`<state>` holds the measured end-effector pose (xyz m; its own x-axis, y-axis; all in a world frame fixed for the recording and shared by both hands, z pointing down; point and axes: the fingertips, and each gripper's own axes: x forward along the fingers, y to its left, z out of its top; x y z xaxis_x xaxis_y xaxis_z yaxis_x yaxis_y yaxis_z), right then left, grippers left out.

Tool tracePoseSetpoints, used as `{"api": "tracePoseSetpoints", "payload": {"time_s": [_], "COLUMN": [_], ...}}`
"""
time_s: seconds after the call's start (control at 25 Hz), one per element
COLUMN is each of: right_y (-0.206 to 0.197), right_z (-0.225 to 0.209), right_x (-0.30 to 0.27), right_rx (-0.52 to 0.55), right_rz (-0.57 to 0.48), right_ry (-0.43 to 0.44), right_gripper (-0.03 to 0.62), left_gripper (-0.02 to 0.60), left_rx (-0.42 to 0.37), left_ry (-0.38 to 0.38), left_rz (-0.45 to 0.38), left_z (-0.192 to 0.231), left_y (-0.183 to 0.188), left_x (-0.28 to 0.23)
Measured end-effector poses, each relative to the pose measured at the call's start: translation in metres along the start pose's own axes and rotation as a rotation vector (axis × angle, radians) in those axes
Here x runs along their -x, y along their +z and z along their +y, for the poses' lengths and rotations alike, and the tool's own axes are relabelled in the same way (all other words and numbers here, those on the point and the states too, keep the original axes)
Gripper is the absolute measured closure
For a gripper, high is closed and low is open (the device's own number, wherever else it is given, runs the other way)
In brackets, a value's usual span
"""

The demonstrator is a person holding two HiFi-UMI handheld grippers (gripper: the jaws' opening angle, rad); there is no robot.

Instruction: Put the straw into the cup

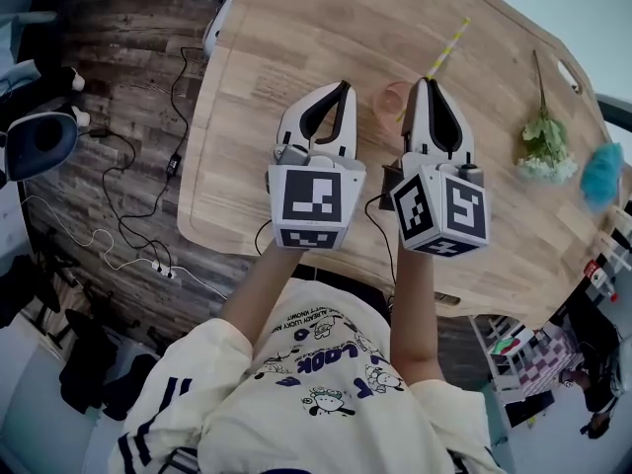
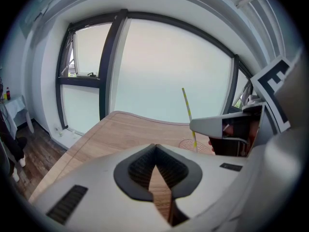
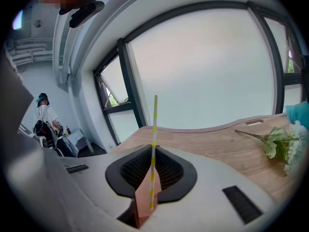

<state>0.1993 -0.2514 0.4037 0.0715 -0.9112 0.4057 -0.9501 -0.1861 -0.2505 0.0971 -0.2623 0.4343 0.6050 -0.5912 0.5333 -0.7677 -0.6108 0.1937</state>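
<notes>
Left tongs [image 1: 341, 87] closed, nothing between the jaws, held over the wooden worktop [image 1: 296, 28] just left of the pink cup [image 1: 392, 102]. Right tongs [image 1: 423, 82] closed on the yellow-and-white striped straw [image 1: 449, 45], gripping it at the jaw tips. The straw stands tilted, its lower end down in the cup mouth and its upper part rising clear of the jaws. A flower sprig [image 1: 541, 146] and a blue fluffy item [image 1: 600, 174] lie well apart to the right.
</notes>
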Motion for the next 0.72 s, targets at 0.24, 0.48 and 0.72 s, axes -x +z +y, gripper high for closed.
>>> {"api": "tracePoseSetpoints", "payload": {"time_s": [0.24,0.48,0.72], "right_y": [-0.004,-0.007,-0.009], "right_z": [0.001,0.001,0.001], "right_x": [0.002,0.003,0.004], "right_rx": [0.011,0.012,0.026], "right_rz": [-0.008,-0.020,-0.026], "right_ry": [0.002,-0.005,-0.007], "right_gripper": [0.577,0.577,0.576], "left_gripper": [0.551,0.551,0.551], "left_rx": [-0.005,-0.002,-0.004], "left_ry": [-0.001,-0.010,-0.016], "left_rz": [0.004,0.010,0.010], "left_z": [-0.001,-0.003,-0.005], "left_y": [-0.005,-0.011,-0.014], "left_x": [0.001,0.001,-0.001]}}
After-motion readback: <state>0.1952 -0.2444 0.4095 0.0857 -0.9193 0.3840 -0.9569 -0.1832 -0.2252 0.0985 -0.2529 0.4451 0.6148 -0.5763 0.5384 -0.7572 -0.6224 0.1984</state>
